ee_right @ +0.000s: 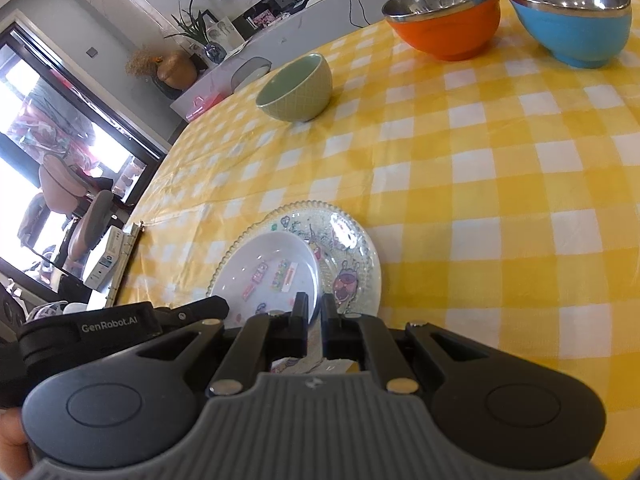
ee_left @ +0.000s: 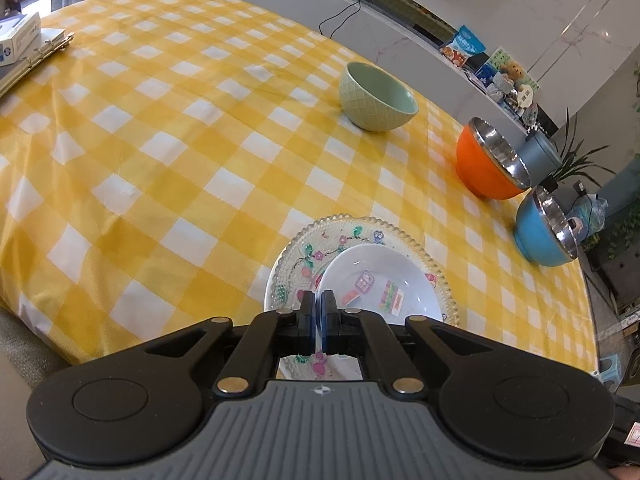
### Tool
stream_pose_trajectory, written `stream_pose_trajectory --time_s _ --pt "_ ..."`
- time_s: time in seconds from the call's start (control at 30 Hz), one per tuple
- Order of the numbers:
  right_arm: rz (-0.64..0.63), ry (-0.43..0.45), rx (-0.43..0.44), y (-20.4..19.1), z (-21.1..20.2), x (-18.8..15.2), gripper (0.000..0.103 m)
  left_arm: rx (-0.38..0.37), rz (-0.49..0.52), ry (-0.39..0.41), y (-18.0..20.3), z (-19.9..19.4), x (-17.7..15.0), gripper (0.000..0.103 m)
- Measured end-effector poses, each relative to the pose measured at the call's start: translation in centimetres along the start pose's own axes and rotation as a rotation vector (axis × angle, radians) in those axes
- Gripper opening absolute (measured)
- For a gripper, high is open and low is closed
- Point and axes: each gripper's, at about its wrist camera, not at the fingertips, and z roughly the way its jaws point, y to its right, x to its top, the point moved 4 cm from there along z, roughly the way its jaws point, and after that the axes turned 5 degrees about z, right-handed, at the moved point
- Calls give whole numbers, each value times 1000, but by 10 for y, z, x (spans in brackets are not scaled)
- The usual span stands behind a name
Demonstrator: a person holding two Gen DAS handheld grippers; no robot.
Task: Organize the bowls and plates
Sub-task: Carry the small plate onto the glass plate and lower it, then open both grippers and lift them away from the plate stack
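Observation:
A white plate (ee_left: pixel 380 280) with small stickers lies on a clear patterned glass plate (ee_left: pixel 304 256) near the table's front edge. My left gripper (ee_left: pixel 318 300) is shut on the white plate's near rim. My right gripper (ee_right: pixel 315 304) is shut on the same white plate (ee_right: pixel 268 272) at its rim, over the glass plate (ee_right: pixel 352 248). The left gripper's black body (ee_right: pixel 120 320) shows at the left of the right wrist view. A green bowl (ee_left: pixel 378 98) (ee_right: pixel 298 88), an orange steel-lined bowl (ee_left: pixel 490 160) (ee_right: pixel 448 18) and a blue steel-lined bowl (ee_left: pixel 546 226) (ee_right: pixel 572 16) stand upright farther back.
A yellow checked tablecloth (ee_left: pixel 180 152) covers the table. A ring binder (ee_left: pixel 36 62) and a white box (ee_left: pixel 18 36) lie at the far left corner; they also show in the right wrist view (ee_right: pixel 116 256). A counter with clutter runs behind the table.

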Motion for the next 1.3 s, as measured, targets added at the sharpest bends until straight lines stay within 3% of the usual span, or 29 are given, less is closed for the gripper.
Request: stream_pose_trajectory --time_s 0.33,0.57,0.77,0.9,1.07,1.3 --pt "-1 7 0 0 0 0 9 12 21 2 2 3 -1 3" --pt "-12 36 3 -1 -8 2 21 5 9 28 1 -3 0 22" --pt "-69 113 -41 -5 -26 13 30 30 4 63 6 -15 8 23" --pt "-102 164 -119 0 -42 28 35 0 25 79 24 -24 21 24" --pt "-120 238 -202 13 -67 52 41 -73 98 103 64 -30 37 43" --pt "-103 359 -282 41 -101 94 43 -144 180 101 127 -12 52 52"
